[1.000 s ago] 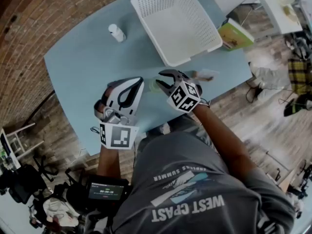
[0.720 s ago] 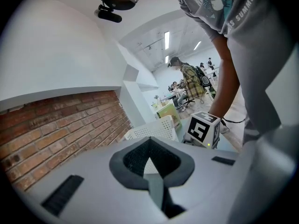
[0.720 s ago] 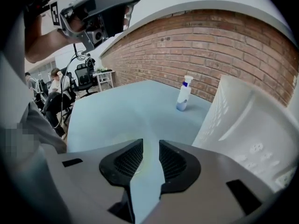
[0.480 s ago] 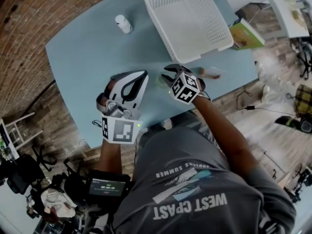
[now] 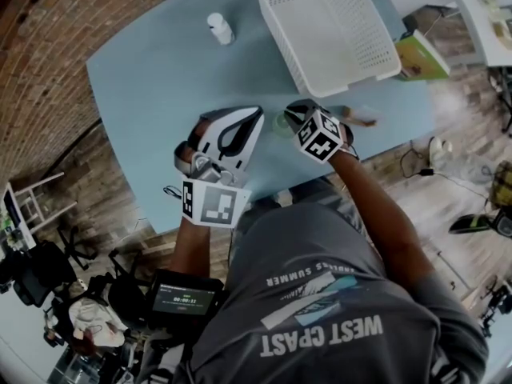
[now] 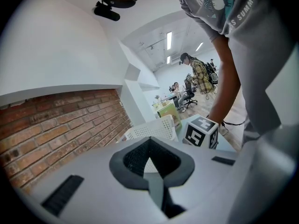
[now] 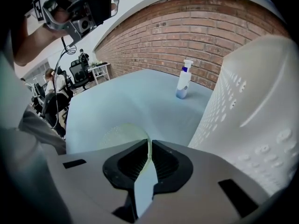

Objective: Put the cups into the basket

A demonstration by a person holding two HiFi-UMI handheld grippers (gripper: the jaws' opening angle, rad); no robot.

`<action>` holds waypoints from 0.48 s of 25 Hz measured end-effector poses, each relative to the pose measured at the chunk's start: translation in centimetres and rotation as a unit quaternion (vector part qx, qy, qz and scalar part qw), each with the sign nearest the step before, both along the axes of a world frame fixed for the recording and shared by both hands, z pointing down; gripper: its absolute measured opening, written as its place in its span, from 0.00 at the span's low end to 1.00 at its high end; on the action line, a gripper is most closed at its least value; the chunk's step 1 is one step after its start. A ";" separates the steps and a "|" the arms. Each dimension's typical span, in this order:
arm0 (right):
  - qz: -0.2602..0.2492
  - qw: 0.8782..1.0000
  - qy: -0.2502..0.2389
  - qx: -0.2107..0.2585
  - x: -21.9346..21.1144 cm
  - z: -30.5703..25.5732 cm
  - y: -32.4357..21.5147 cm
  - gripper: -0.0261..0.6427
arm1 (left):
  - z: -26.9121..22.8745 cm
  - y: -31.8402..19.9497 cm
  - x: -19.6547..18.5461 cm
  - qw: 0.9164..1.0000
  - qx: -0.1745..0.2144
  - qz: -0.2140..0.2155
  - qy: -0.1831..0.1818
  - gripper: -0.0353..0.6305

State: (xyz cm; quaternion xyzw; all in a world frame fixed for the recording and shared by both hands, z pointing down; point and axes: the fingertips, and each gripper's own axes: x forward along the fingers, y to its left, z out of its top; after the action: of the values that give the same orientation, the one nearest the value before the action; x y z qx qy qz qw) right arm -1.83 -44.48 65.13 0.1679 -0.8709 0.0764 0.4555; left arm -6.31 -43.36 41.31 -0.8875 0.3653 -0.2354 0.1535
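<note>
Closing right tool [image 7: 148,153] on wall of the green cup [image 7: 119,134] at near edge of the counter [image 7: 140,101], left tool [image 6: 149,164] closed empty; then to lift over the basket [image 5: 352,82] rim

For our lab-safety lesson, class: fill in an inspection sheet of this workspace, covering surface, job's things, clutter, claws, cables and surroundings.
Surface: light blue table, no spills seen.
Job's things: white perforated plastic basket, empty; pale green translucent cup outside it.
Clutter: white pump bottle; green book at the table's edge.
Claws: right claw closing on the cup's wall; left claw shut, empty.
Cables: dark cable on the wooden floor.
Surroundings: red brick wall behind the table.
</note>
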 end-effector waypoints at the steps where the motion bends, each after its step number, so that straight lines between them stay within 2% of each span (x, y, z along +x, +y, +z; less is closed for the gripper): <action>1: 0.001 1.000 -0.003 0.003 0.0 -0.3 0.0 0.10 | 0.0 0.1 0.0 1.000 0.000 0.001 0.000 0.05; 12: 0.025 0.998 -0.035 0.044 1.3 -5.4 -0.1 0.10 | 0.1 1.7 0.6 1.000 0.017 0.017 -0.003 0.05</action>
State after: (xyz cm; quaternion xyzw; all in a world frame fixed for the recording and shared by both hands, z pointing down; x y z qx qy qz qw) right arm -0.53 -44.56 59.73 0.2063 -0.8844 0.0551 0.4151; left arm -5.72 -41.66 41.38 -0.8901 0.3534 -0.2294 0.1741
